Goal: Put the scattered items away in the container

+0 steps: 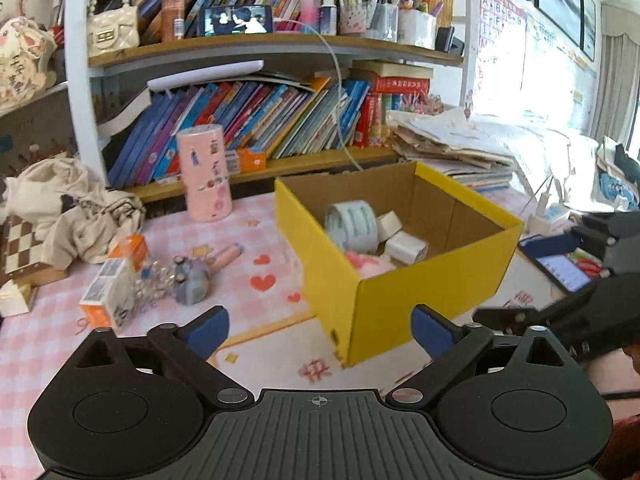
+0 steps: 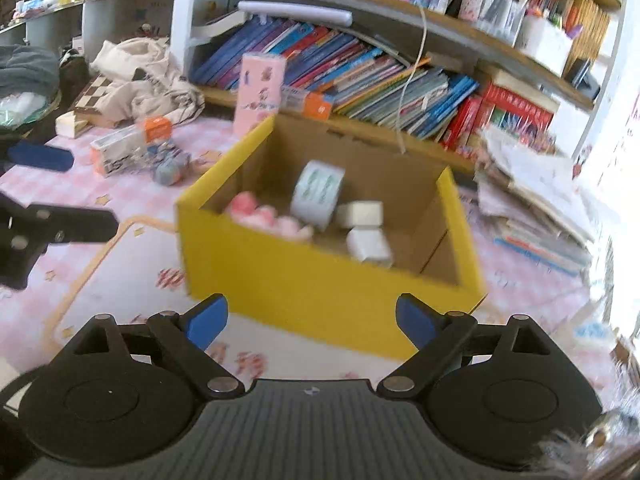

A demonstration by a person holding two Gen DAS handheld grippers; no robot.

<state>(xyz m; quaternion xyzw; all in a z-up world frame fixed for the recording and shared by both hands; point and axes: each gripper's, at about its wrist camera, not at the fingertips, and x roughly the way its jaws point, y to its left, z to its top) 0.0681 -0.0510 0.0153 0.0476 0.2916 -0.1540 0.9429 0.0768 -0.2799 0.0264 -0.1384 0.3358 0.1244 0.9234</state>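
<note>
A yellow cardboard box (image 1: 440, 280) (image 2: 304, 276) stands on the pink checked tablecloth. Inside lie a large tape roll (image 1: 352, 222) (image 2: 318, 192), two small white rolls (image 1: 406, 246) (image 2: 368, 242) and something pink and soft (image 1: 368, 262) (image 2: 264, 214). Left of the box lie an orange-and-white carton (image 1: 110, 284) (image 2: 128, 144), a bluish-grey lump with clear beads (image 1: 192, 276) (image 2: 168, 170) and a pink stick (image 1: 228, 254). My left gripper (image 1: 320, 330) is open and empty, near the box's front corner. My right gripper (image 2: 312, 322) is open and empty, before the box's near wall.
A tall pink canister (image 1: 206, 174) (image 2: 260, 88) stands by the bookshelf (image 1: 256, 124). Crumpled beige cloth (image 1: 72, 208) lies over a chessboard (image 1: 22, 248) at left. A paper stack (image 1: 452, 144) (image 2: 532, 200) sits right of the box. A phone (image 1: 560, 268) lies at right.
</note>
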